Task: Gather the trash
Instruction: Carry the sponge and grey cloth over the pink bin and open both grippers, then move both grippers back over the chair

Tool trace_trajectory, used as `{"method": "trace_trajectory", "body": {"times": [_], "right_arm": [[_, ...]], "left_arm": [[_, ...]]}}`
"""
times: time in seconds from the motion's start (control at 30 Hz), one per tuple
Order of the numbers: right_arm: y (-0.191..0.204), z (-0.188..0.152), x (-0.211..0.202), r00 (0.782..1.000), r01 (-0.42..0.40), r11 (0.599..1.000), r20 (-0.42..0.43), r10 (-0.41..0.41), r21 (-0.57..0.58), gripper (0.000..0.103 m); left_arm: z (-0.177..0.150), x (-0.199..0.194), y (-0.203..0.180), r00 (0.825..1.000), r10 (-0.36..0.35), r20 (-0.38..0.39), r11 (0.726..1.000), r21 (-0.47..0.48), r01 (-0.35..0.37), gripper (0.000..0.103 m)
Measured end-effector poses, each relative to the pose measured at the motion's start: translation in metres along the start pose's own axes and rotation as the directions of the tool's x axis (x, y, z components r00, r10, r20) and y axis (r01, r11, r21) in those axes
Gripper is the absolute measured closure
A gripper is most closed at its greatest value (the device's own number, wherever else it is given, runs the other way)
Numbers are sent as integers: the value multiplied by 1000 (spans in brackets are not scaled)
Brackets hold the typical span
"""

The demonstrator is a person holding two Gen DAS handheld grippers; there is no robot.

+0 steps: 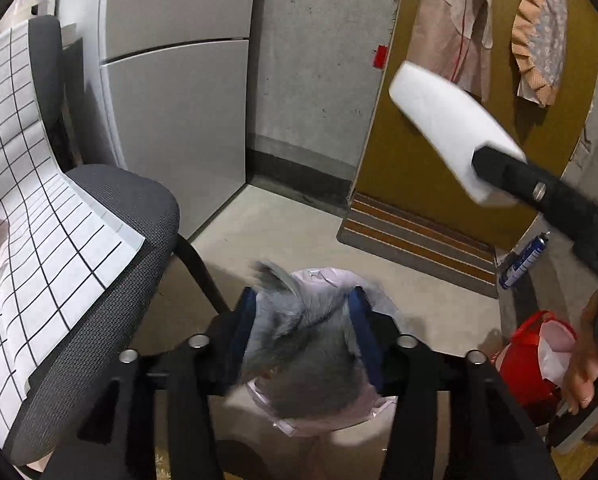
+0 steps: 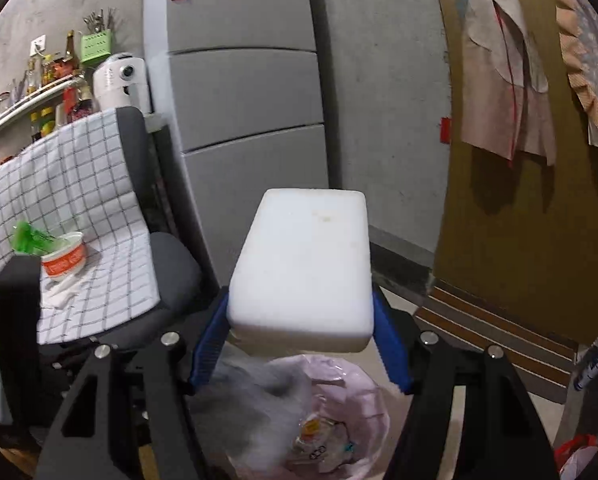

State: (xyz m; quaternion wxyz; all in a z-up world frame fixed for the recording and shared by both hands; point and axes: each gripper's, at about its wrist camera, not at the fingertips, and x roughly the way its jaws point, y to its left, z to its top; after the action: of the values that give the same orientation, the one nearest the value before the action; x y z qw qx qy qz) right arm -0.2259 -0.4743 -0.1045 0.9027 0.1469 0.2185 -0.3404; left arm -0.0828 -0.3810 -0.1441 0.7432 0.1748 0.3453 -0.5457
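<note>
Above the pink-lined bin (image 2: 339, 412), left hand-held gripper (image 1: 303, 332) spreads around blurred grey plastic (image 1: 307, 344); right hand-held gripper (image 2: 299, 344) pinches a foam block (image 2: 303, 264) — cup (image 2: 65, 258) remains on chair.

A white foam block (image 2: 303, 268), rectangular with rounded corners and a faint yellowish stain on its top face, sits level above the bin (image 2: 373, 384), clamped by its near end so that most of it juts forward past the rim. The bin is round and lined with a pale pink plastic bag, and it already holds crumpled wrappers (one with an orange label). A blurred grey plastic bag (image 1: 303, 344), thin and crumpled, hangs directly over the bin's mouth, its wispy top flaring up and its lower part overlapping the pink liner. Whether anything still presses on it cannot be told through the blur.
</note>
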Motion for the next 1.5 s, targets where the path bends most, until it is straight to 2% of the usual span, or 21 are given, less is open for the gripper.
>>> {"method": "trace_trajectory", "body": {"times": [0.2, 0.37, 0.4, 0.43, 0.47, 0.57, 0.7, 0.8, 0.93, 1.07, 1.17, 1.23, 1.37, 1.5], "right_arm": [[-2, -33, 39, 993, -3, 1000, -122, 6, 20, 36], [6, -55, 56, 983, -6, 1000, -182, 10, 22, 33], [9, -56, 57, 982, -4, 1000, -186, 6, 14, 28], [10, -57, 57, 983, 3, 1000, -183, -1, 11, 22], [11, -56, 57, 984, 12, 1000, -180, -11, 8, 21], [15, -52, 52, 984, 29, 1000, -176, -27, 3, 20], [27, -39, 34, 992, 13, 1000, -122, -14, -5, 20], [47, -23, 22, 996, -28, 999, -83, 26, -30, 20], [88, -5, 7, 992, -124, 988, -35, 121, -89, 20], [135, 7, 2, 972, -233, 960, -28, 231, -153, 20], [178, 12, 5, 949, -314, 924, -50, 311, -216, 20], [209, 13, 10, 929, -368, 894, -71, 362, -257, 20], [257, 6, 20, 898, -440, 845, -119, 425, -304, 20], [306, -3, 42, 869, -495, 803, -183, 460, -330, 20]], "left_arm": [[-2, -15, 21, 996, 84, 34, 996, -32, -83, 51], [-8, -50, 49, 978, 187, 98, 979, -98, -177, 51], [-8, -56, 54, 974, 200, 109, 976, -112, -188, 51], [-9, -63, 60, 970, 212, 120, 972, -129, -196, 51], [-10, -73, 67, 965, 225, 134, 967, -152, -205, 51], [-15, -94, 82, 951, 262, 162, 953, -199, -229, 50], [-25, -116, 99, 938, 302, 170, 934, -248, -255, 50], [-38, -133, 109, 929, 328, 171, 919, -283, -273, 50], [-59, -156, 123, 909, 382, 169, 891, -330, -313, 50], [-88, -182, 145, 878, 456, 148, 842, -391, -371, 50], [-113, -203, 169, 845, 519, 125, 788, -453, -417, 48], [-128, -217, 189, 825, 557, 99, 744, -501, -442, 48], [-155, -246, 224, 759, 650, 44, 642, -567, -516, 48], [-168, -269, 251, 716, 698, 19, 571, -618, -540, 48]]}}
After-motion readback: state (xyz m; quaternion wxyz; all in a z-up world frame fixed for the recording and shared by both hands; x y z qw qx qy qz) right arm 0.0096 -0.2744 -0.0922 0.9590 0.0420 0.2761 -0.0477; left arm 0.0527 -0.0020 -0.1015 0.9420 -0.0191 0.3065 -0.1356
